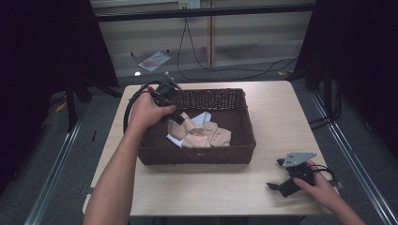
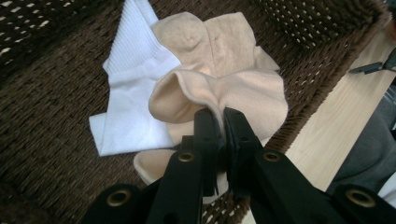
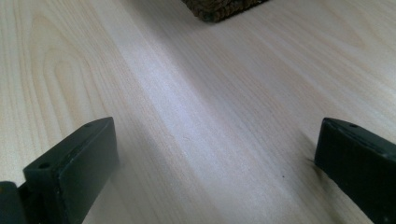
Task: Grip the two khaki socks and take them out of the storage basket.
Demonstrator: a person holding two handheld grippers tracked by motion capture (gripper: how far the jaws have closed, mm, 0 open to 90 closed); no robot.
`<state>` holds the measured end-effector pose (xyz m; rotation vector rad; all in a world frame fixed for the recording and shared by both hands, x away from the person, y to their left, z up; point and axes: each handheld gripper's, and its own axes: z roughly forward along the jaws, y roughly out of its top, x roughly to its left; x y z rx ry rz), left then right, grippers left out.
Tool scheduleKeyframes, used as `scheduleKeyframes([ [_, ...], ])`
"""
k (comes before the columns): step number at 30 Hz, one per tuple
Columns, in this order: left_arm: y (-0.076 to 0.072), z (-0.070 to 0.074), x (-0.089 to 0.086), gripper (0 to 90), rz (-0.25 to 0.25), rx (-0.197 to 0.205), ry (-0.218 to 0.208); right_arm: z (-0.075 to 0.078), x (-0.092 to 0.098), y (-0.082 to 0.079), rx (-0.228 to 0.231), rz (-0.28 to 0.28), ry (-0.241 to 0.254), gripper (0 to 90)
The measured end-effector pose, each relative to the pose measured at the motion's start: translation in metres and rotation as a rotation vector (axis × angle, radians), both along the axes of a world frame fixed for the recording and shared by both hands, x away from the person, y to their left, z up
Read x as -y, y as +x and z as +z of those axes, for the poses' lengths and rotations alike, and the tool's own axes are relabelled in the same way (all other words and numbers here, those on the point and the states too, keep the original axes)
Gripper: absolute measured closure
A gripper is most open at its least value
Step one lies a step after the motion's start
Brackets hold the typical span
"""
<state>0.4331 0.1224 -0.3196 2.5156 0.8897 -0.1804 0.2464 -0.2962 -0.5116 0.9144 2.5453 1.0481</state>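
Basket [image 1: 244,151]: beige sock [image 2: 247,95] in left jaws.

Soft overhead light is falling on the desk [image 1: 277,117] in the high view, leaving its pale top evenly lit while the surroundings at both sides are sinking into near black. The basket [image 1: 244,153] is casting a faint shadow toward the near edge, and its dark weave is swallowing detail. In the left gripper view the beige sock [image 2: 243,93] is showing sharp and bright (its ribbing and folds reading clearly), while the black jaws at the bottom are looking glossy and slightly soft. In the right gripper view the wood grain is blurring toward the near edge, and a pale bluish sheen is running diagonally across it.
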Motion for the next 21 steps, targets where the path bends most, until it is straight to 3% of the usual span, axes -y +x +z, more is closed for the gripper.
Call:
scheduleKeyframes([
  [9,-0.004,0.022,-0.003,84.7,0.005,-0.001,0.023,0.0,0.0,0.0,0.0,0.002,0.0,0.0],
  [14,-0.008,0.031,-0.003,84.7,-0.008,0.002,0.015,0.0,0.0,0.0,-0.003,0.004,0.003,0.0],
  [21,-0.013,0.044,-0.004,84.7,-0.018,-0.017,0.021,0.0,0.0,-0.001,-0.008,0.005,0.005,0.0],
])
